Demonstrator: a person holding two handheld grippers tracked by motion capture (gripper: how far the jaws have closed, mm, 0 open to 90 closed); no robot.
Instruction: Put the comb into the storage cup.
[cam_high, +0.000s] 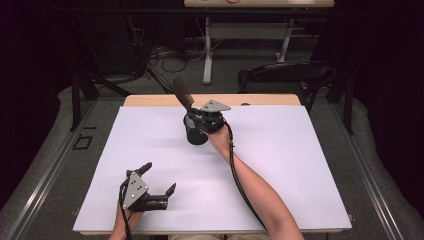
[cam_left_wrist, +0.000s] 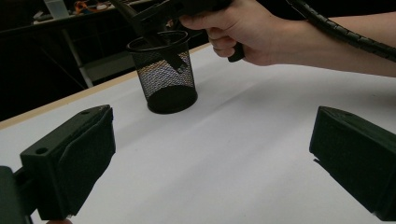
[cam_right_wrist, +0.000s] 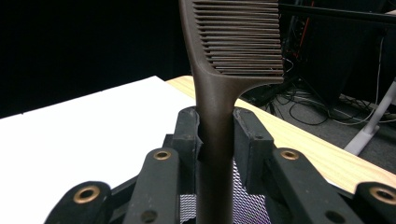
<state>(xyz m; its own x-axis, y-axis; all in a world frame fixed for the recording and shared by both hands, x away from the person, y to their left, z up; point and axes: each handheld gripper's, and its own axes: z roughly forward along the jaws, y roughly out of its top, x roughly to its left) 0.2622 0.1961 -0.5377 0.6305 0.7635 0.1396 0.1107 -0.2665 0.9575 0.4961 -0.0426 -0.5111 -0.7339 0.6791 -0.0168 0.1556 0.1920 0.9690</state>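
**Comb over the cup, insertion pending**

Our right hand-held gripper (cam_right_wrist: 217, 140) is clamped on the handle of the dark brown plastic comb (cam_right_wrist: 233, 56), teeth end up. Its long axis runs nearly upright, tilted a little, with the handle's lower end pointing into the black wire-mesh pen cup (cam_left_wrist: 163, 77) directly beneath, at the far middle of the white-covered table (cam_high: 300, 165). We'd judge the next move a straight drop. Our left hand-held gripper (cam_high: 157, 182) rests well apart near the front edge, jaws apart, holding nothing.
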